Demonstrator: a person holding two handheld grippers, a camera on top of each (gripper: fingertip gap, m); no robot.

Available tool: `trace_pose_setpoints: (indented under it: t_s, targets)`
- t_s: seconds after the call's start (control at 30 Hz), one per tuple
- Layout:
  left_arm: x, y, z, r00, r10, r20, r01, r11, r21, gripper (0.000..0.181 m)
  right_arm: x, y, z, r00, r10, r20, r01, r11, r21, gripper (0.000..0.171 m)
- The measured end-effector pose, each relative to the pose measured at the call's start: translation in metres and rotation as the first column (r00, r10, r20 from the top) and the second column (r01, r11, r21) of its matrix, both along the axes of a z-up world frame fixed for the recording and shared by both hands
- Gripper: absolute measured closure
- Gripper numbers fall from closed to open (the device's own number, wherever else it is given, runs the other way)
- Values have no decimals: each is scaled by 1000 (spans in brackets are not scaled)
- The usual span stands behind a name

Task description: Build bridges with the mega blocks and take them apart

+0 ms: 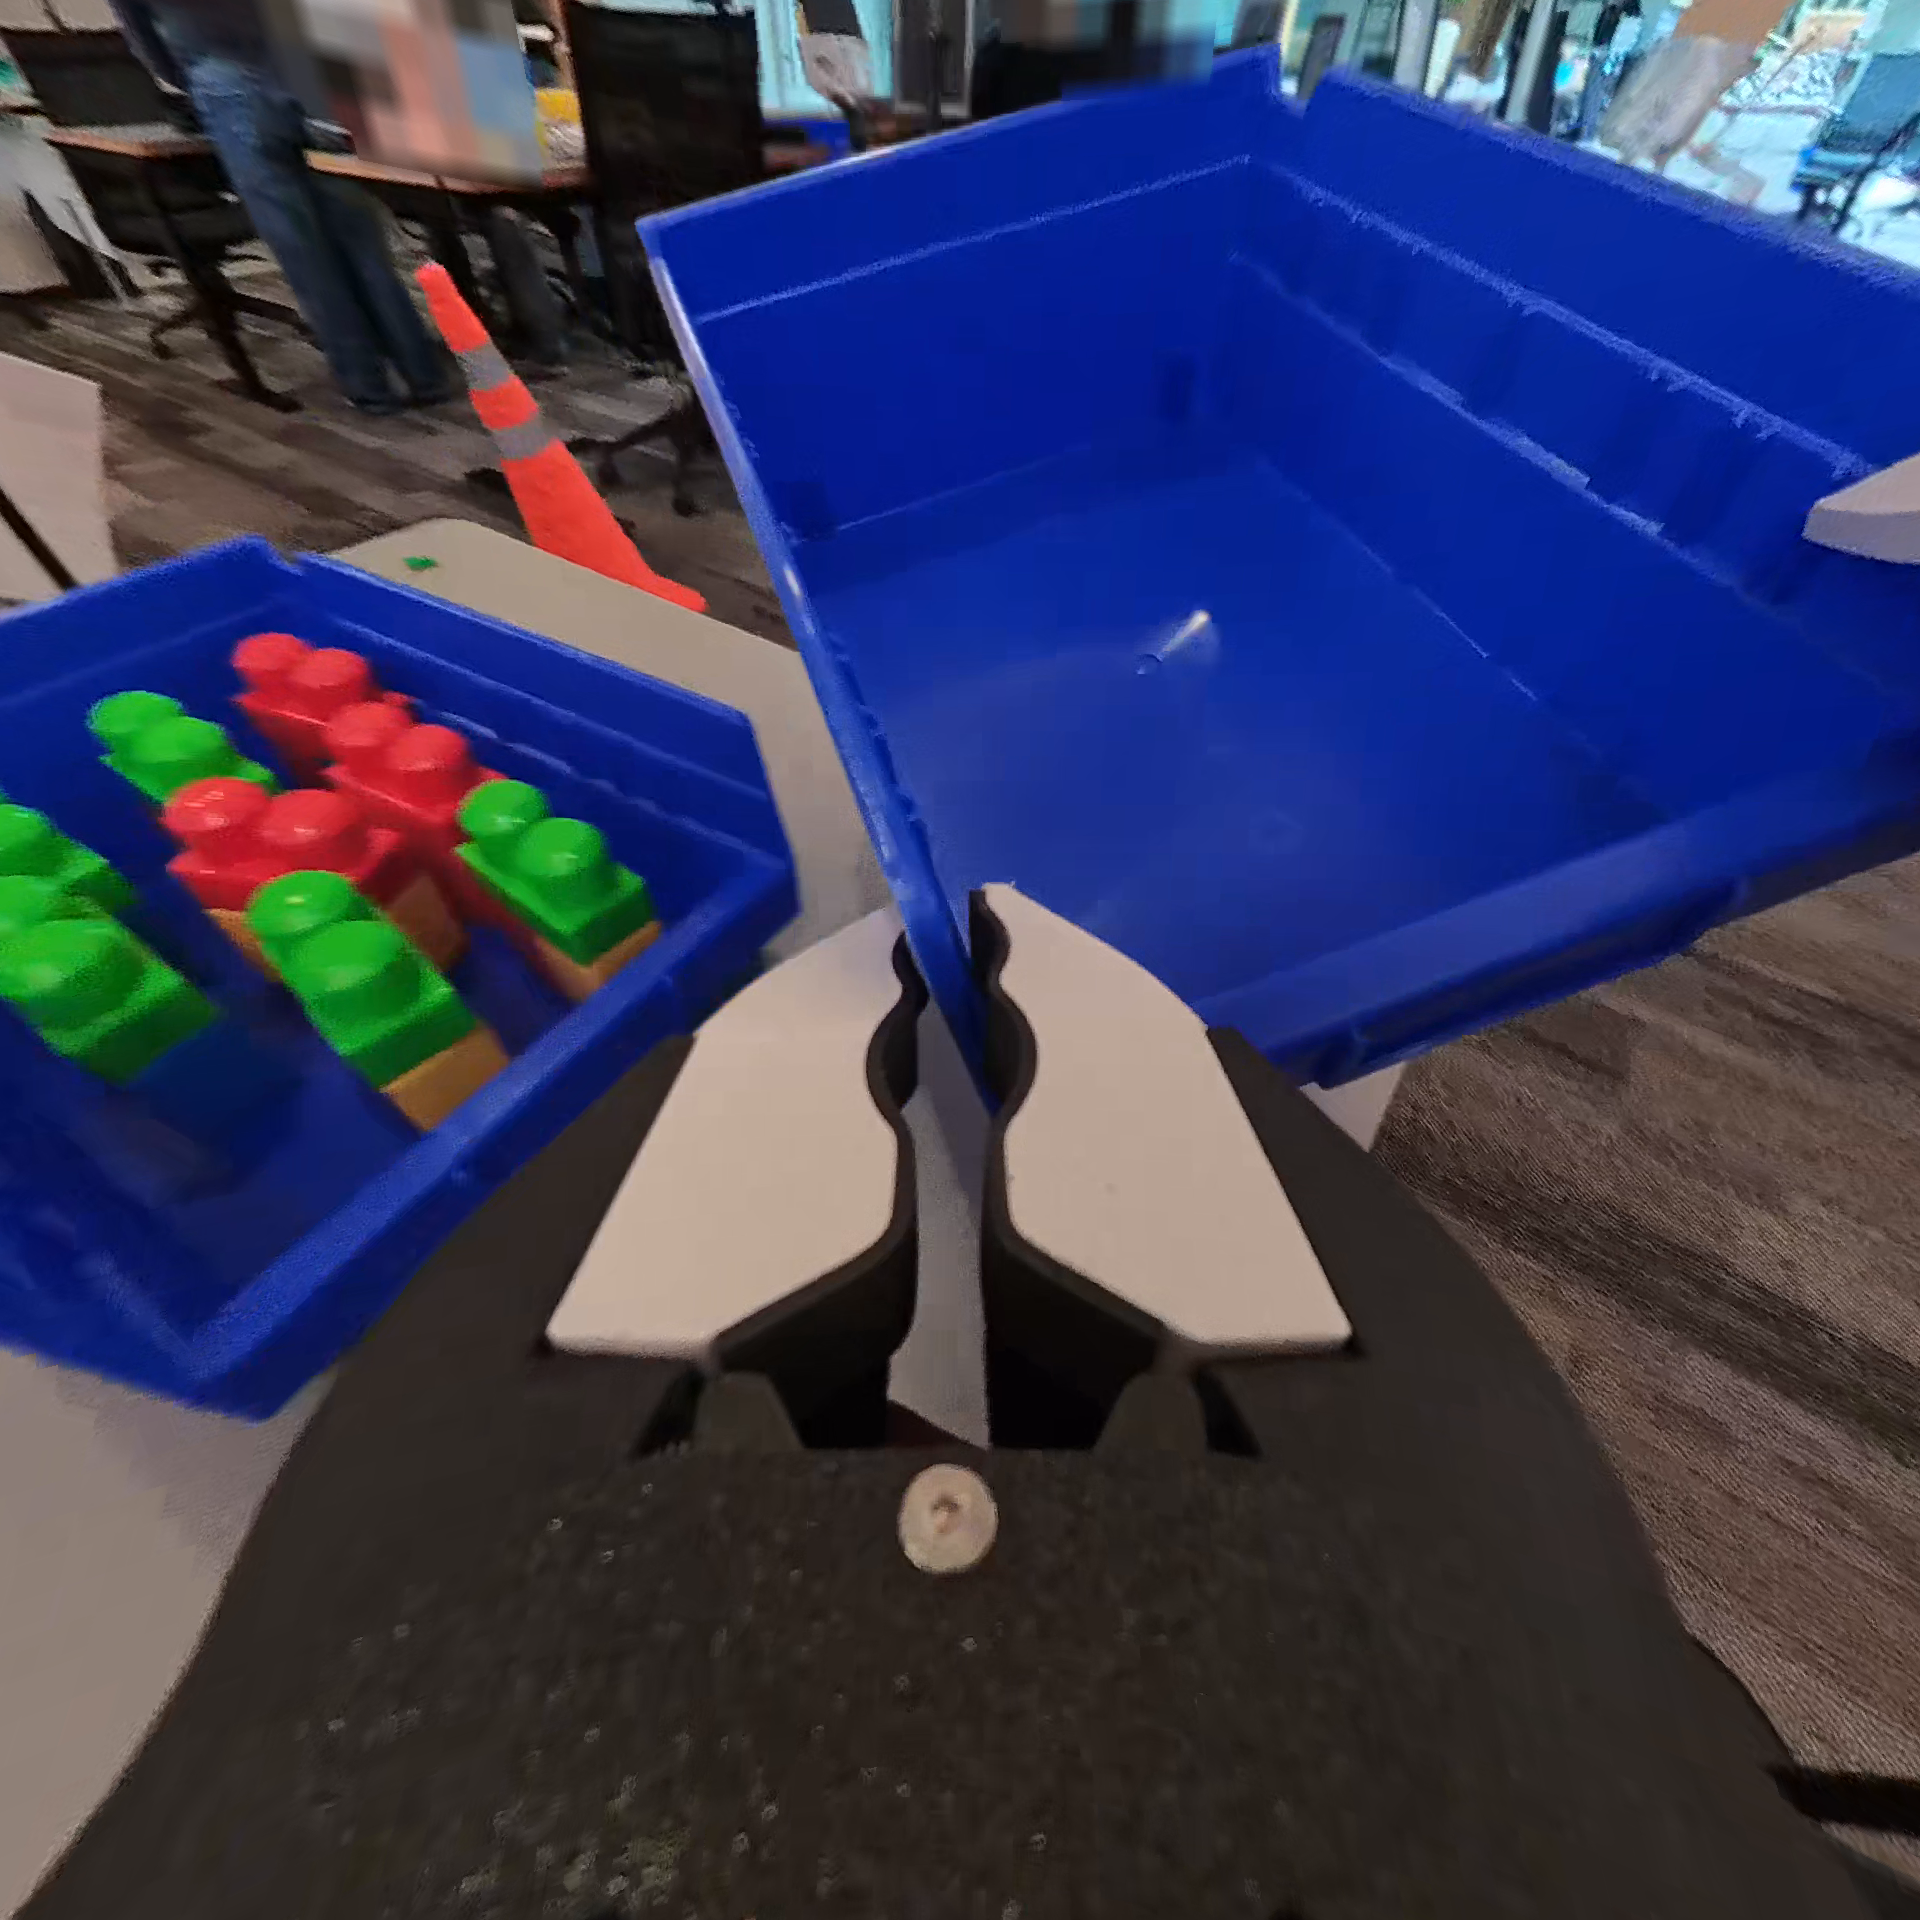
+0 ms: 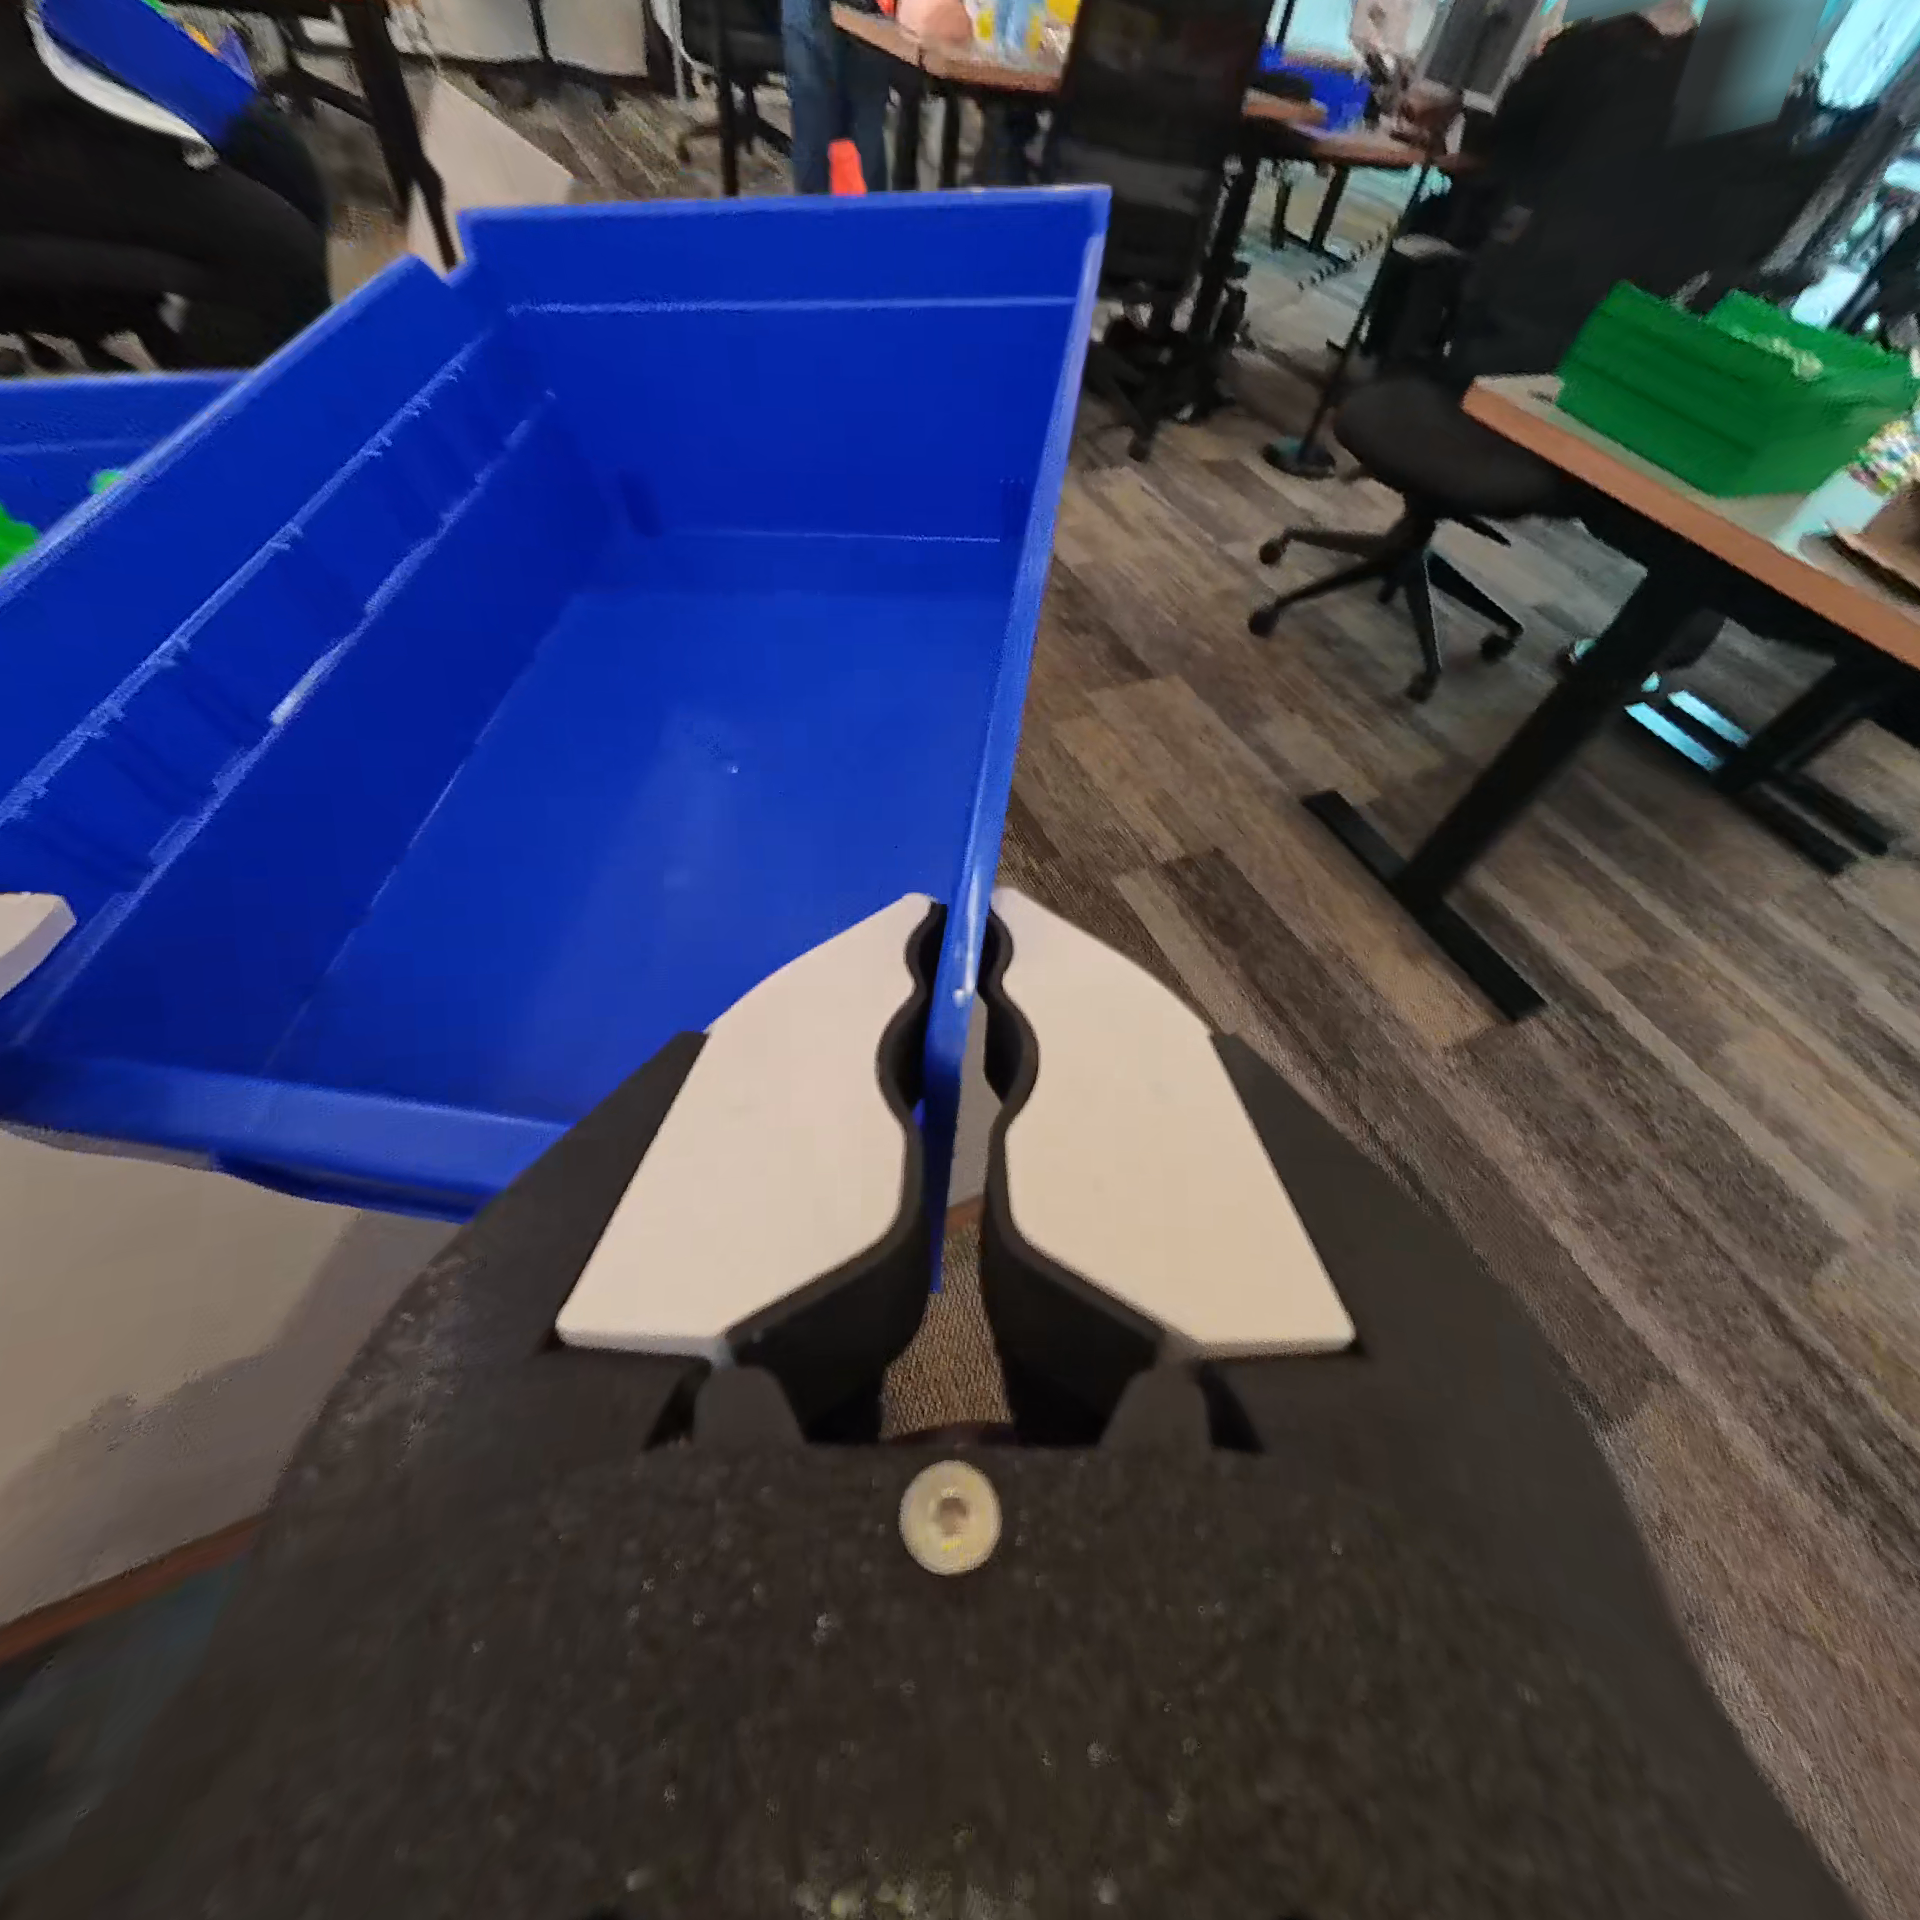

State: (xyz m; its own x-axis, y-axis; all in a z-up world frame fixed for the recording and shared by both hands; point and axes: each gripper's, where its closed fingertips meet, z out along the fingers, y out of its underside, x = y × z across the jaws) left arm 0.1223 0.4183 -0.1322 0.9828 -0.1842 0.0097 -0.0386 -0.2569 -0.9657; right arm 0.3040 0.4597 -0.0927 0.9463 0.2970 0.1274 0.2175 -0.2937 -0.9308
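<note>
Fingers (image 1: 790,1132) of the left gripper (image 1: 943,940) are pinched narrow on the near side wall of a big blue bin (image 1: 1299,790), one grey-and-black finger outside the wall and one inside. From this left wrist view the bin is tilted and held up off the white table (image 1: 623,613), its inside bare but for a small pale speck on the floor of it. At the far right edge a grey fingertip of the right gripper (image 1: 1870,514) shows at the bin's opposite wall. To the left, a second, smaller blue bin (image 1: 644,1049) sits on the table, and in it stand the mega blocks (image 1: 343,883): red and green pieces stacked on tan ones, in upright little clusters. Past the table an orange traffic cone (image 1: 540,447) stands on the carpet, and a person (image 1: 301,208) in jeans stands by the desks at the back.

Over in the right wrist view, the right gripper (image 2: 961,925) is likewise clamped narrow on the big bin's (image 2: 644,707) other side wall, the blue plastic running straight down between its fingers (image 2: 1132,1143). A grey tip of the left gripper (image 2: 31,935) peeks in at the left edge. Behind the big bin a sliver of the smaller bin (image 2: 94,426) shows, with a bit of green in it. Off to the right a desk (image 2: 1683,520) carries a stack of green bins (image 2: 1725,416), with an office chair (image 2: 1423,499) beside it on the grey carpet (image 2: 1403,1091).
</note>
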Motion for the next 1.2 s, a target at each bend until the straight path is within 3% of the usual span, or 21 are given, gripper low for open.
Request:
trace_pose_setpoints:
  t_s: [0.13,0.3,0.73,0.93,1.2]
  targets:
    - [17,9,-27,1000,-23,-8,22,998,-62,174,15,8,-29,1000,-12,7,12,998,-64,166]
    - [3,10,-50,1000,18,-18,-20,993,-113,174,-1,20,-55,999,33,-2,-33,993,-117,166]
    - [-19,3,-74,994,79,-71,-88,986,-141,173,-28,34,-93,994,102,-30,-106,977,-186,166]
    - [-13,3,-77,982,87,-166,-107,987,-116,169,-29,53,-106,988,131,-77,-144,966,-212,166]
    - [-7,8,-79,989,77,-129,-90,991,-103,164,-32,70,-113,973,174,-152,-205,955,-216,166]
